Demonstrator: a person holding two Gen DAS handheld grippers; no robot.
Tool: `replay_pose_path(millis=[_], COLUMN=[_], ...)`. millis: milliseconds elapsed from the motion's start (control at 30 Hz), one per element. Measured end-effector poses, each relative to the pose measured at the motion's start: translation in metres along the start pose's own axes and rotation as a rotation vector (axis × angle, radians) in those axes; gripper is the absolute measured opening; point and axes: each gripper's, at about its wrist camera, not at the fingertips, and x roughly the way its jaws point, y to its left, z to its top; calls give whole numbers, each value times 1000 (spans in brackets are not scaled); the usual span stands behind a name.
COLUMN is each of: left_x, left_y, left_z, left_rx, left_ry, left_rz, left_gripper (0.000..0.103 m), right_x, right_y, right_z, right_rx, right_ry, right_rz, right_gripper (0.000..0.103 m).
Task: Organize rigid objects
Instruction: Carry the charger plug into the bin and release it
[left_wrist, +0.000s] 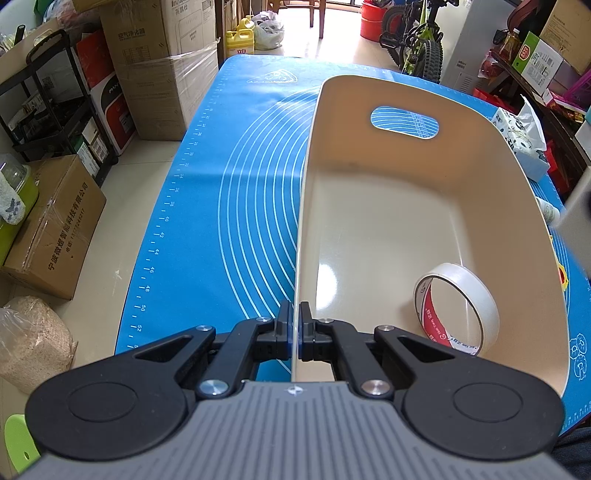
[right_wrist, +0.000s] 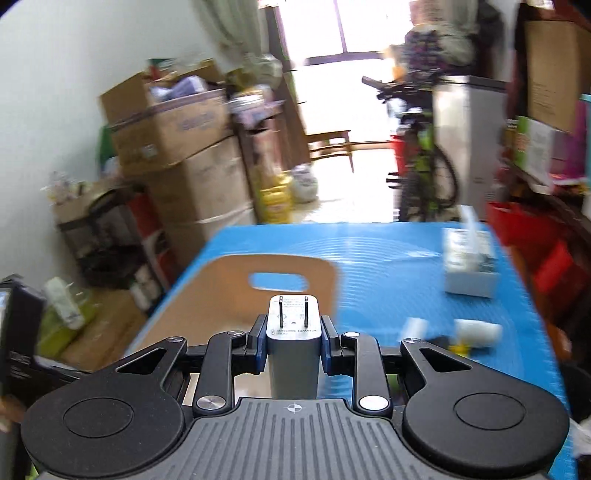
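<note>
A cream plastic bin (left_wrist: 388, 177) with a handle cutout stands on the blue mat (left_wrist: 240, 184). My left gripper (left_wrist: 294, 317) is shut on the bin's left wall. A roll of clear tape (left_wrist: 458, 306) lies inside the bin at the near right. In the right wrist view my right gripper (right_wrist: 294, 341) is shut on a white charger plug (right_wrist: 293, 332), prongs pointing forward, held above the table near the bin (right_wrist: 229, 291).
A tissue box (right_wrist: 469, 266) stands at the table's right side, also in the left wrist view (left_wrist: 521, 136). A small white bottle (right_wrist: 478, 332) and a yellow piece lie near it. Cardboard boxes (left_wrist: 162, 66), a black rack (left_wrist: 55, 110) and a bicycle (left_wrist: 421, 40) surround the table.
</note>
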Motion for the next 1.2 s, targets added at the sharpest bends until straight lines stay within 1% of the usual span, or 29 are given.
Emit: replay_pose_path(millis=[133, 233, 433, 633, 767, 867, 967, 1100, 1133, 1200], left_x=[0, 0, 0, 0, 0, 1, 1, 1, 1, 1], left_y=[1, 2, 1, 2, 1, -1, -1, -2, -1, 0], left_z=[0, 0, 0, 0, 0, 0, 0, 0, 1, 1], left_rx=[3, 3, 3, 3, 3, 5, 7, 7, 7, 7], left_ry=[1, 3, 4, 4, 5, 5, 6, 7, 7, 7], left_rz=[-3, -7, -8, -7, -11, -7, -6, -5, -4, -5], left_gripper=[4, 4, 4, 4, 4, 4, 4, 4, 4, 4], right_x=[26, 43, 72, 95, 107, 111, 113, 111, 109, 104], right_y=[25, 42, 60, 72, 74, 78, 78, 78, 78, 76], right_z=[-5, -19, -36, -46, -59, -60, -60, -60, -59, -57], right_rx=[-14, -9, -26, -56, -78, -86, -106, -105, -103, -101], right_ry=[59, 112, 206, 297, 359, 391, 438, 431, 422, 400], right_rz=[68, 107, 124, 98, 65, 56, 28, 24, 27, 39], right_gripper=[36, 36, 36, 36, 36, 36, 36, 37, 43, 49])
